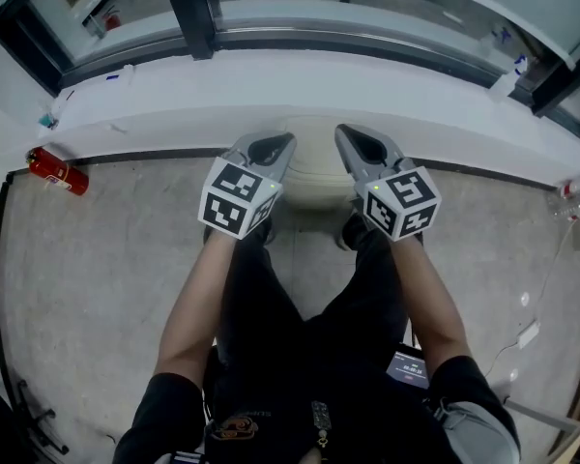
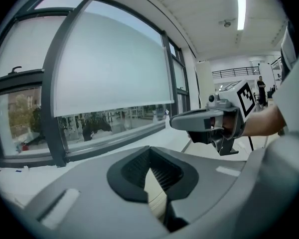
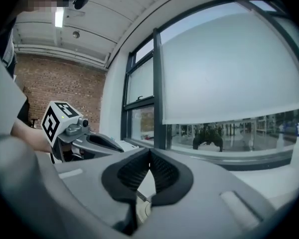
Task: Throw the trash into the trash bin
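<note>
Left gripper (image 1: 282, 145) and right gripper (image 1: 349, 140) are held side by side, jaws closed tip to tip on nothing; cream trash bin (image 1: 314, 178) stands below between them, against the far white window ledge (image 1: 174, 104).

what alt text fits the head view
Seen from above, a person holds the left gripper and right gripper side by side, both shut, above a pale round bin by a white window ledge. A red cylinder lies left.

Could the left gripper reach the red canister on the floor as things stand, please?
Probably not from here: the left gripper is shut and far from the red canister; nothing blocks it.
</note>
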Motion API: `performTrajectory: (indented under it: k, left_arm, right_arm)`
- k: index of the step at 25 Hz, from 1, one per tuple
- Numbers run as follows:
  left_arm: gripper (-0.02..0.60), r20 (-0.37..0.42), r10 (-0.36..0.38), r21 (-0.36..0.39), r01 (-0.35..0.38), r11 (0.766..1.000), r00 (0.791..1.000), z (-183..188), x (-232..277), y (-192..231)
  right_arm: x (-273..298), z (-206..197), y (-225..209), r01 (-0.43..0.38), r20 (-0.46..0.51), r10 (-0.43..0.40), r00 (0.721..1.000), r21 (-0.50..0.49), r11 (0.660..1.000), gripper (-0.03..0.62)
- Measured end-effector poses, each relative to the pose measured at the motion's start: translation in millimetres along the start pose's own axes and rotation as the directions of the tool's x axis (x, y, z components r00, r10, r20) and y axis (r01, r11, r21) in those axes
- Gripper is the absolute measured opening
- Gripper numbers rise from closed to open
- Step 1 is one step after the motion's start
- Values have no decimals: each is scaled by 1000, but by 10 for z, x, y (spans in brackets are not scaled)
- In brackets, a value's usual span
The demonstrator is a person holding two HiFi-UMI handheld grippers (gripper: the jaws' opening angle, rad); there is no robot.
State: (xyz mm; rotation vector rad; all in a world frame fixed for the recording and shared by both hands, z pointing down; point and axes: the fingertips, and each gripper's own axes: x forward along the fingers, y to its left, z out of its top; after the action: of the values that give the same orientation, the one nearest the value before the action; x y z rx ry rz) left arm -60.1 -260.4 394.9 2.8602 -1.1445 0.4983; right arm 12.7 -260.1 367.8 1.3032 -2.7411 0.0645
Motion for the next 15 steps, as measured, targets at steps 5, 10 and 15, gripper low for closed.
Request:
performTrajectory:
  k: [5, 10, 15]
  left_arm:
    - [3, 124, 9, 6, -10, 1000, 992, 521, -392, -243]
    - [3, 200, 10, 31, -17, 999, 980, 896, -730, -467]
    - [3, 235, 9, 45, -21, 999, 972, 1064, -934, -645]
  right_arm:
    - [-365, 513, 288, -19, 93, 25, 995, -66, 998, 3]
    - [-640, 853, 536, -33, 161, 47, 986, -91, 995, 3]
    - [-834, 1024, 730, -74, 191, 94, 977, -109, 991, 3]
